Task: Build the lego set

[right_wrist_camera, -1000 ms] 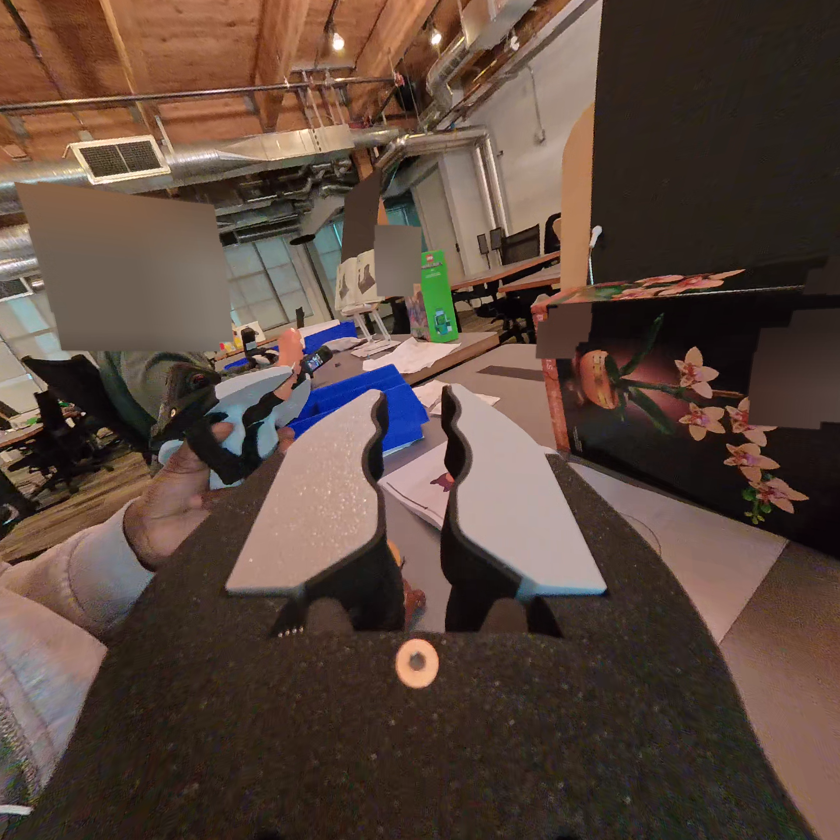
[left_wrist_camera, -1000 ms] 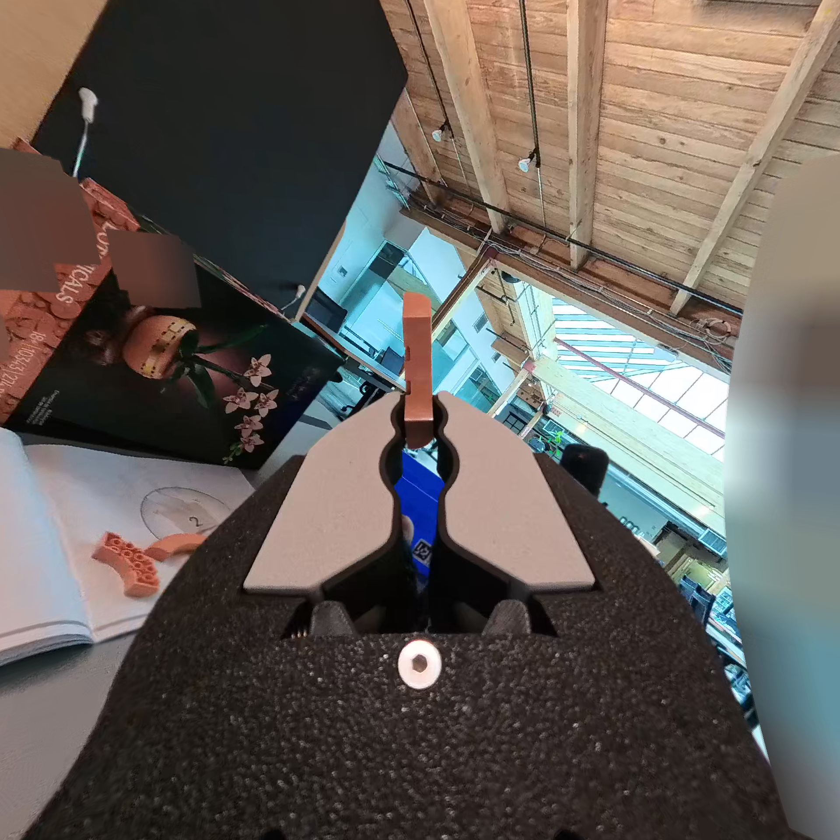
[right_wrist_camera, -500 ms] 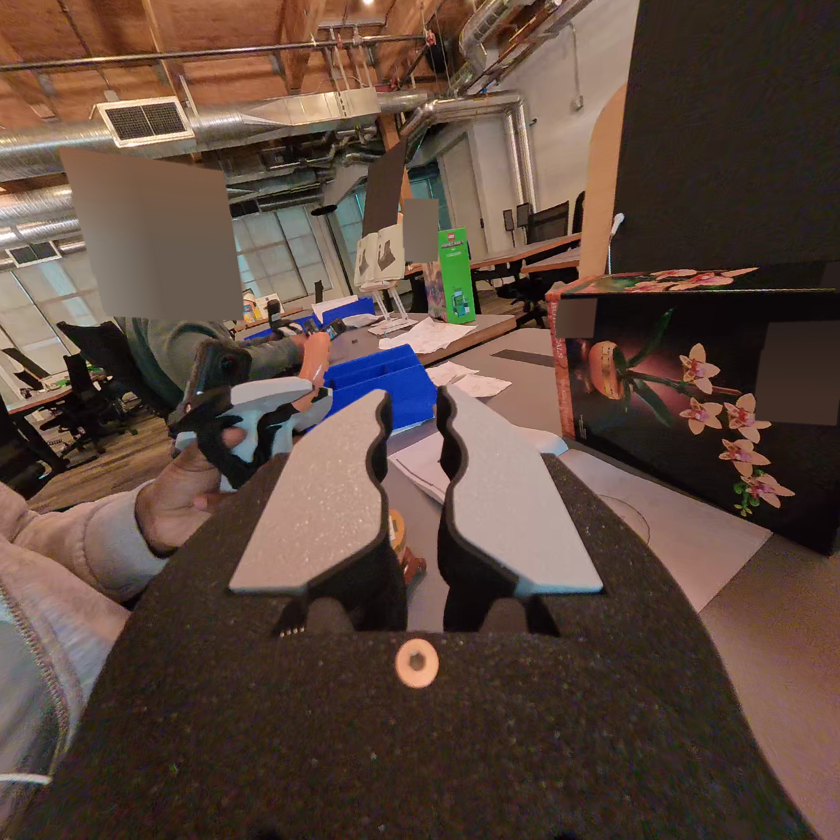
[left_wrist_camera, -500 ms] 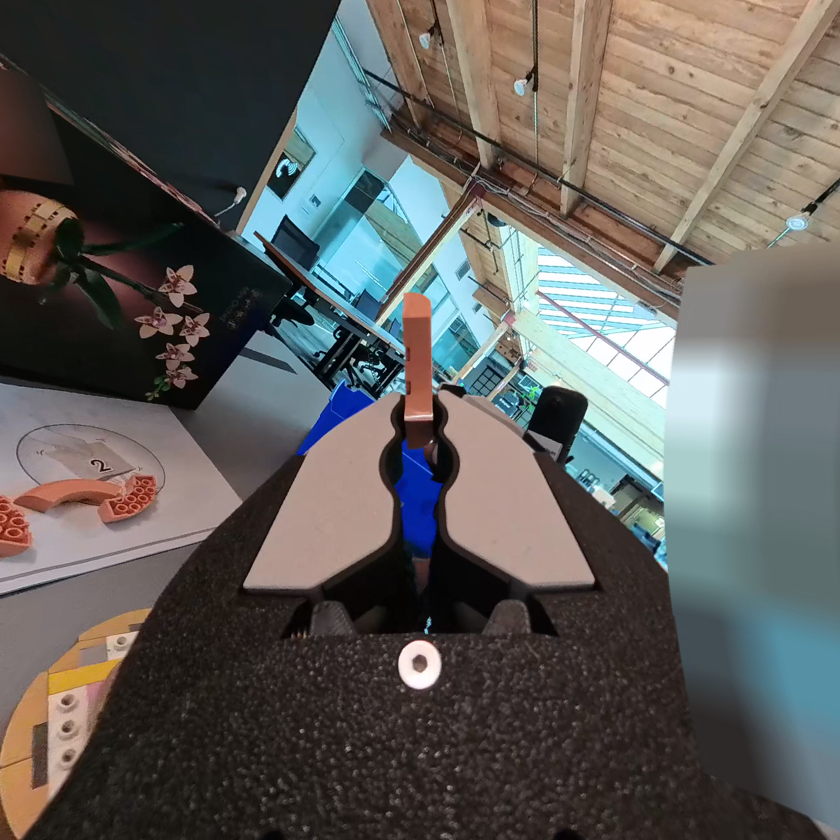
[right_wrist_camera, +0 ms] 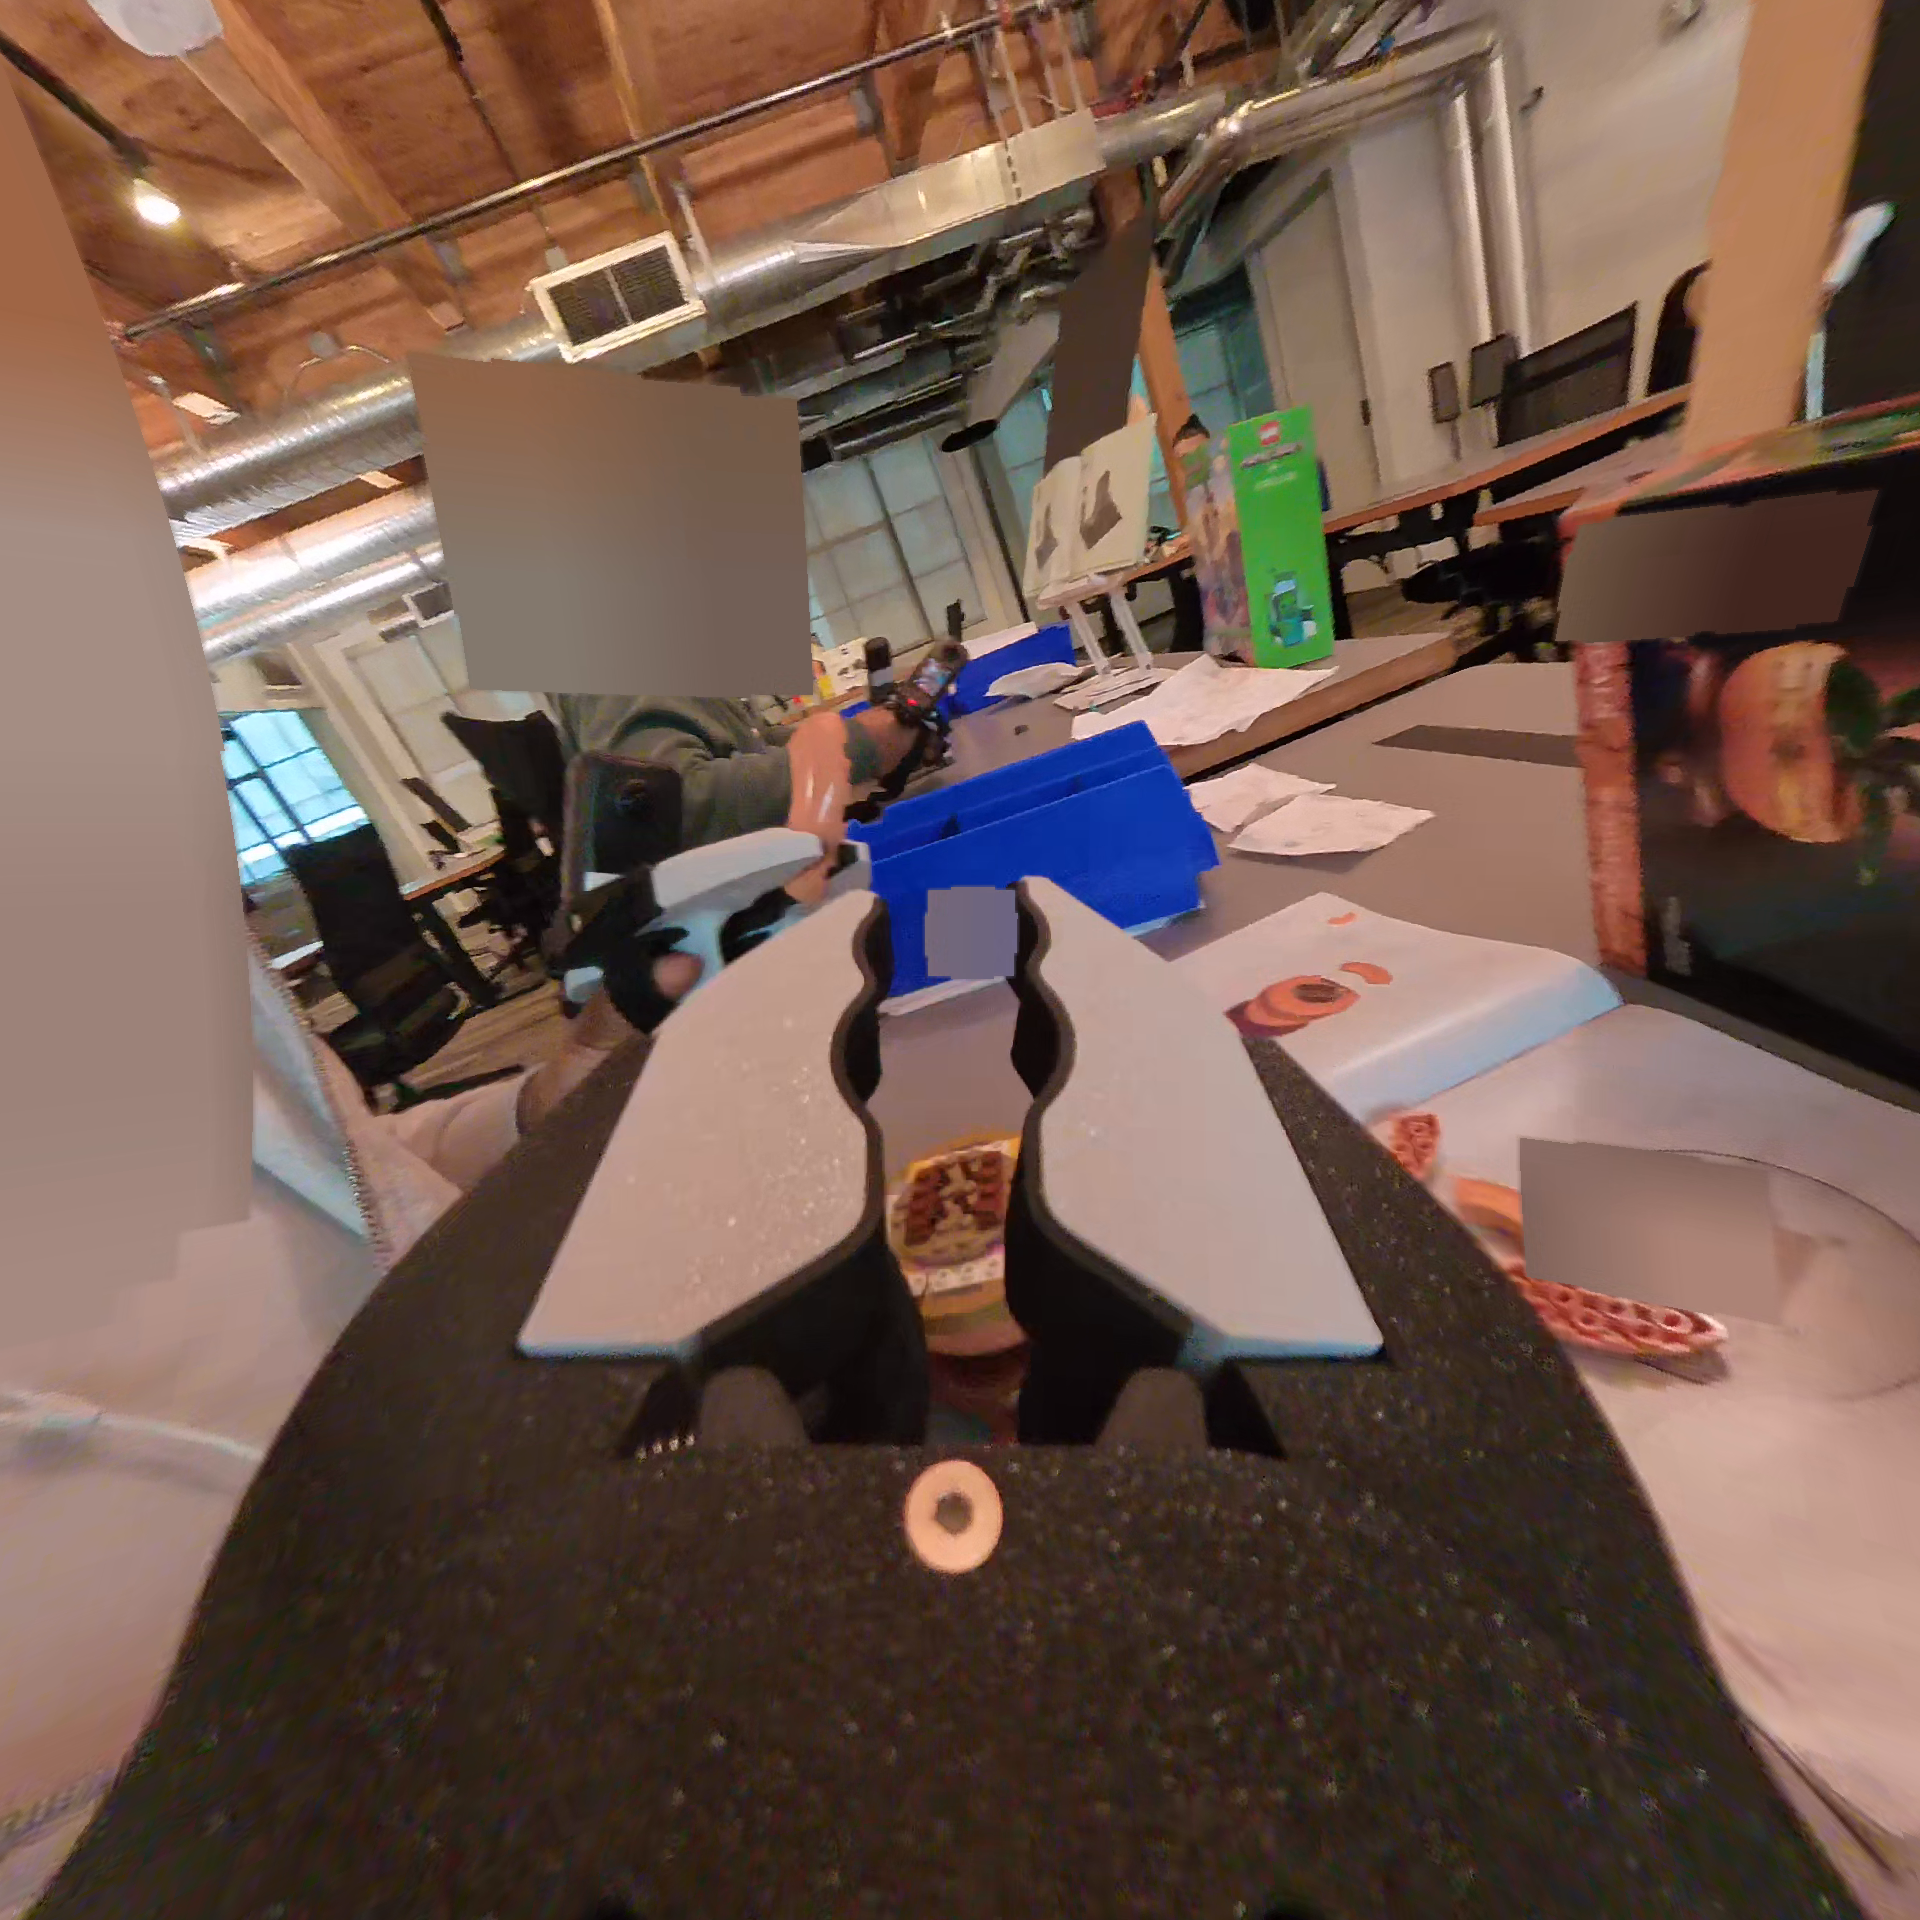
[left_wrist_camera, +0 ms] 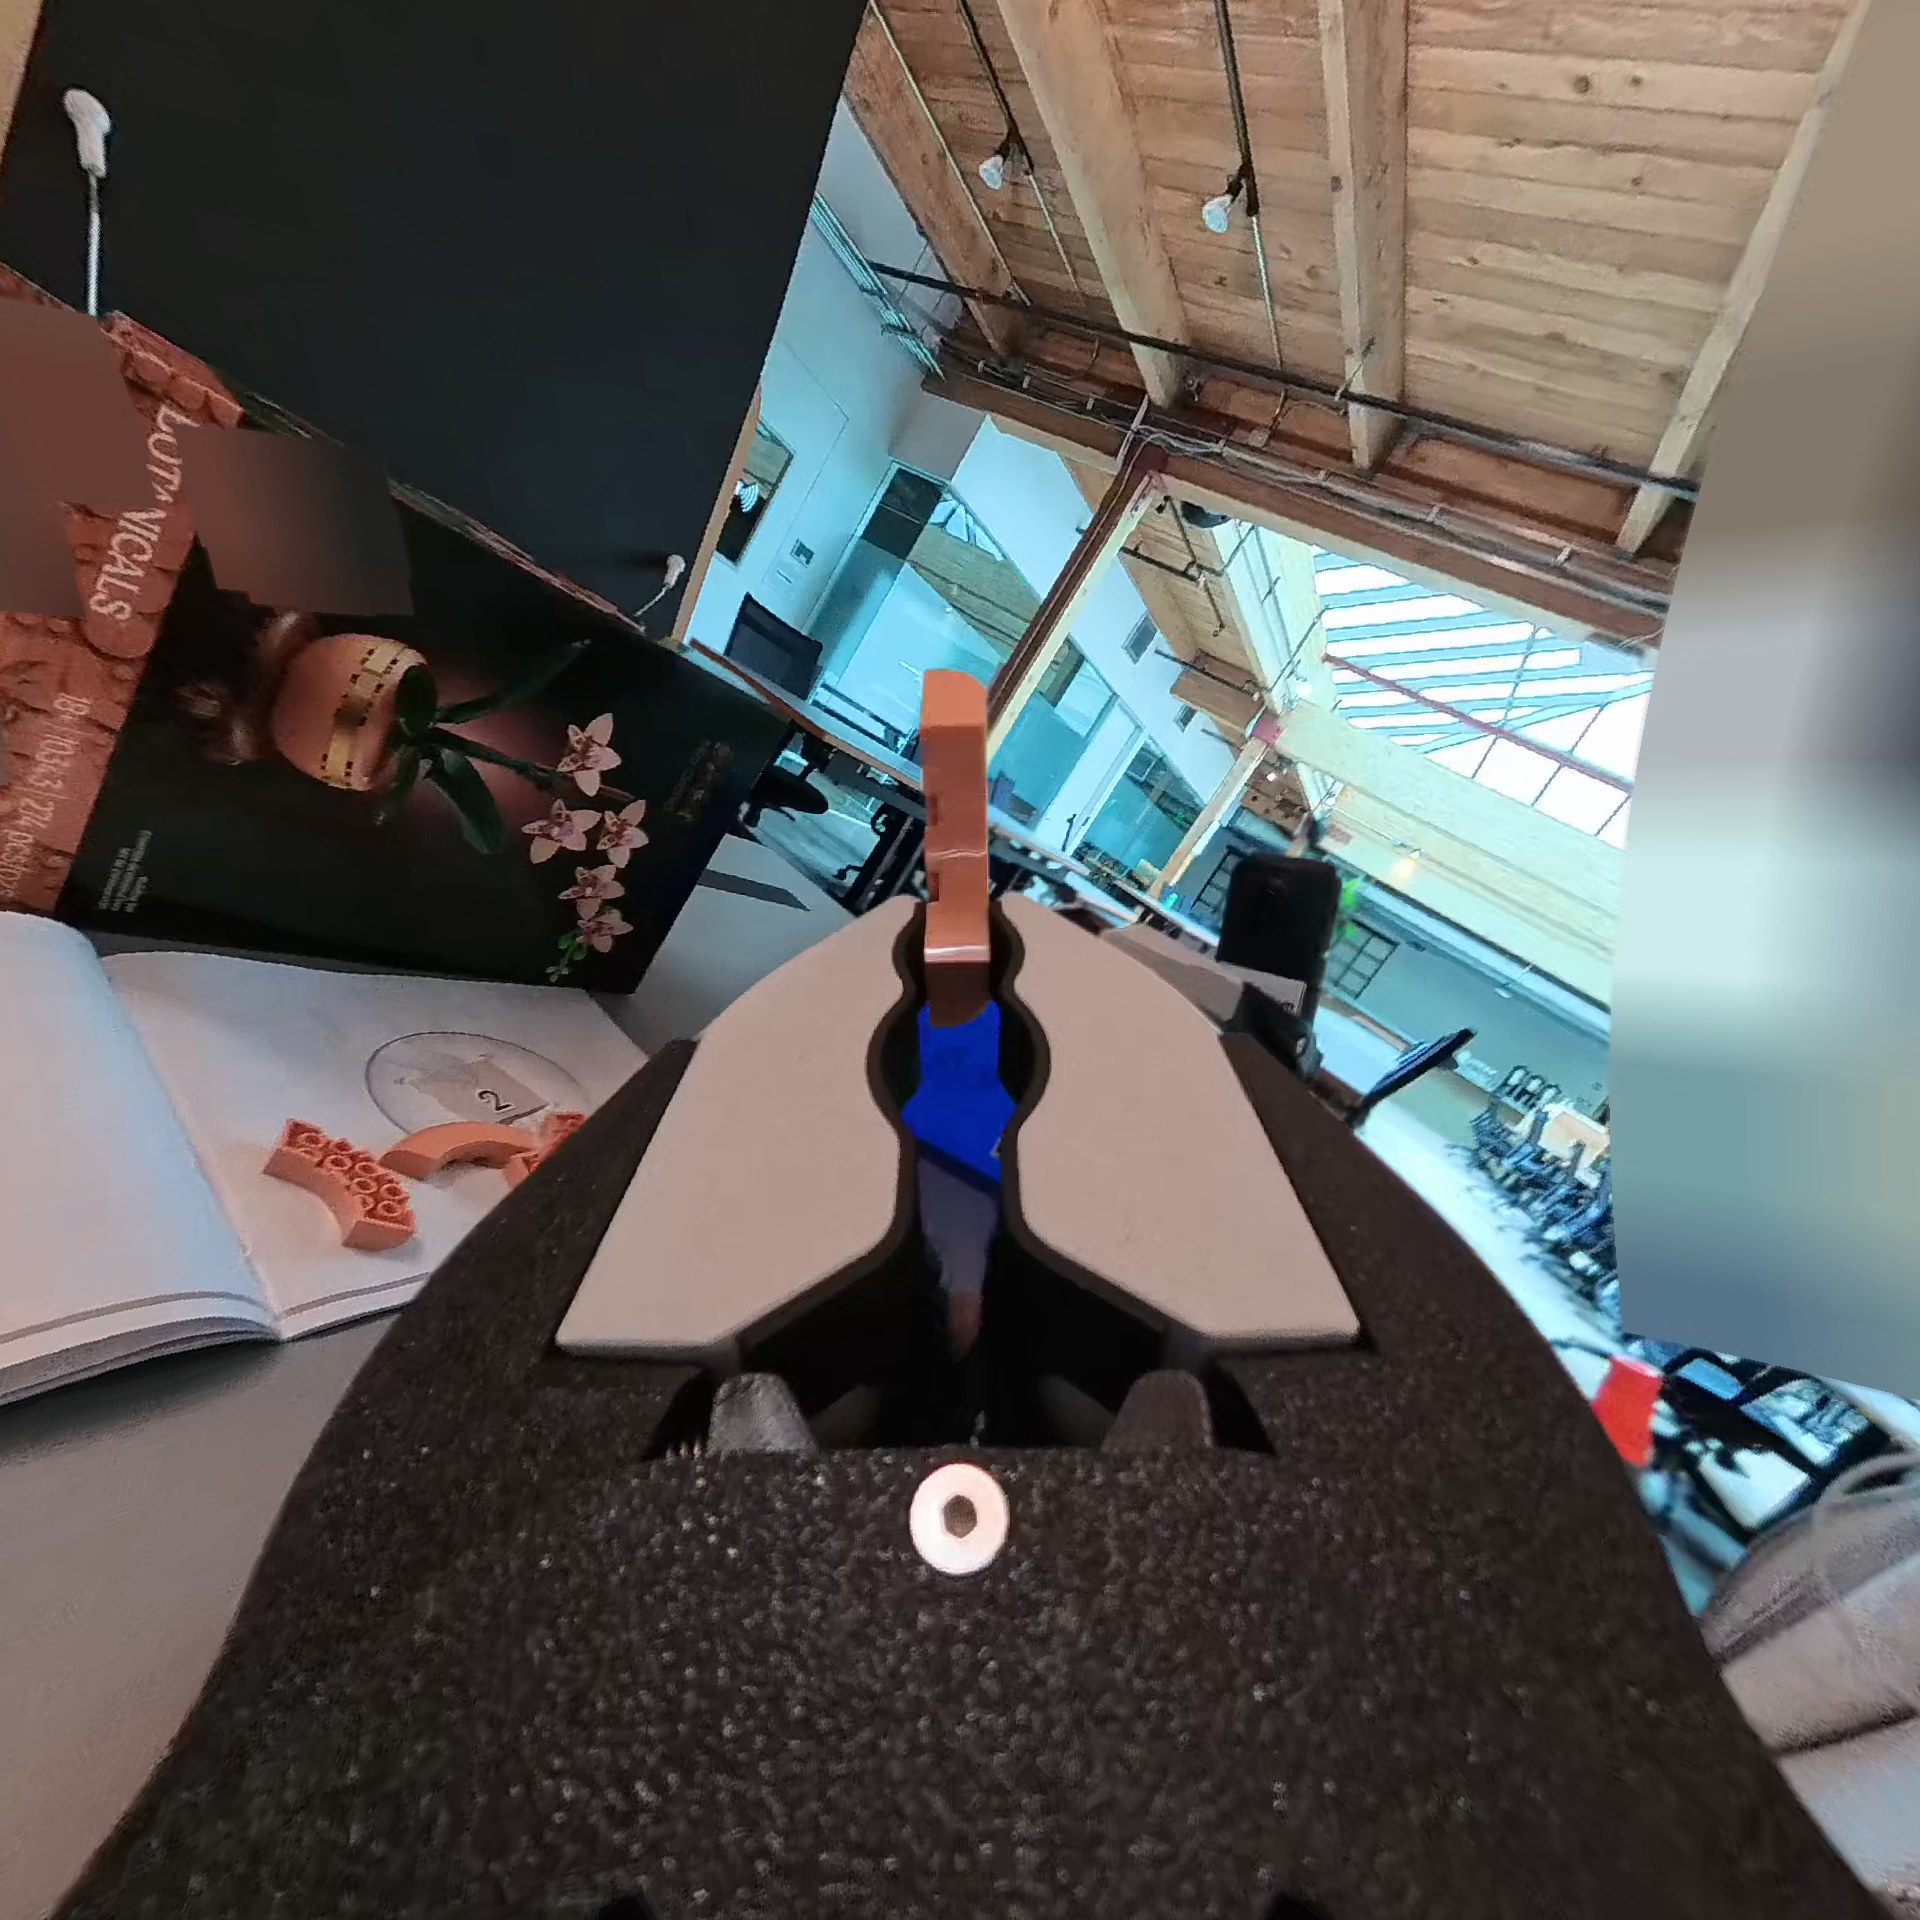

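Note:
My left gripper (left_wrist_camera: 956,925) is shut on a flat terracotta lego piece (left_wrist_camera: 954,810) that stands upright out of the fingertips, held above the table. Two loose curved terracotta pieces (left_wrist_camera: 348,1195) lie on the open instruction booklet (left_wrist_camera: 187,1091) to its left. My right gripper (right_wrist_camera: 948,914) is open and empty. Below its fingers, seen through the gap, sits a round tan lego build (right_wrist_camera: 956,1205) with brown studs on top. The left gripper (right_wrist_camera: 727,883) also shows in the right wrist view, held in a hand to the left.
The dark lego box (left_wrist_camera: 364,748) with the flower picture stands behind the booklet; it shows at the right in the right wrist view (right_wrist_camera: 1766,831). A blue bin (right_wrist_camera: 1039,831) is straight ahead. More curved terracotta pieces (right_wrist_camera: 1610,1320) lie on the booklet (right_wrist_camera: 1434,987). A person sits at a far desk. Tip to tip, the grippers are about 9 cm apart.
The left gripper swung right, then back to face the box and booklet, still holding the piece. The right gripper tipped down and turned left, so the round build now shows between its fingers.

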A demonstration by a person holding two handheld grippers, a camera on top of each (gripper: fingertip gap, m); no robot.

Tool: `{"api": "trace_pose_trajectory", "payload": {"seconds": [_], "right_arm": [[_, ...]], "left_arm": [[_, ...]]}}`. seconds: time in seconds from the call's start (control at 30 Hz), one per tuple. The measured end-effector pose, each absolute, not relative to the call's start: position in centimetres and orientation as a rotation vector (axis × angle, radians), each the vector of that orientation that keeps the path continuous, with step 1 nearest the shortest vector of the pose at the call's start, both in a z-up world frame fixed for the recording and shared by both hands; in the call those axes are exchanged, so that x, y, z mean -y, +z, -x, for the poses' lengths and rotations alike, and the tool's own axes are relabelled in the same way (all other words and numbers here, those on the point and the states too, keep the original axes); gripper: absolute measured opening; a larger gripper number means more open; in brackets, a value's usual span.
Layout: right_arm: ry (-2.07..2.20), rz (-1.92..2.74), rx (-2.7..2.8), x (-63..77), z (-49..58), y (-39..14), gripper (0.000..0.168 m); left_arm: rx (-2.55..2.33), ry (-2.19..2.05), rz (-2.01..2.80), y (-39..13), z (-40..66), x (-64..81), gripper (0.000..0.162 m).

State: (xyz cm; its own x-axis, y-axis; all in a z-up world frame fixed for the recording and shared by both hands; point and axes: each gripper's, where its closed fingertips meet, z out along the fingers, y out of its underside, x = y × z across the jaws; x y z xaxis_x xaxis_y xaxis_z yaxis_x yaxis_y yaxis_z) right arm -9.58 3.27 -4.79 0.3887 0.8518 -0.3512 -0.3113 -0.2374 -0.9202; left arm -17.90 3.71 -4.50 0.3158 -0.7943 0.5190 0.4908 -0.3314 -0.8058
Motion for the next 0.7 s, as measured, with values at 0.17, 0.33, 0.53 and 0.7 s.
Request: {"api": "trace_pose_trajectory", "payload": {"seconds": [0.17, 0.33, 0.53, 0.7], "right_arm": [[1.34, 1.312, 0.551, -2.1, 14.8, -4.1, 0.021], [1.137, 1.328, 0.548, -3.5, 18.0, -4.2, 0.03], [0.951, 1.438, 0.603, -5.2, 19.9, -5.9, 0.021], [1.0, 1.406, 0.595, -5.3, 19.6, -5.6, 0.017]], "left_arm": [[-0.445, -1.119, 1.355, -5.8, 17.5, -4.3, 0.009], [-0.585, -0.844, 1.303, -6.3, 17.4, -5.1, 0.009], [-0.645, -0.7, 1.289, -7.2, 17.4, -5.5, 0.009], [-0.699, -0.527, 1.253, -7.1, 17.5, -5.7, 0.011]]}}
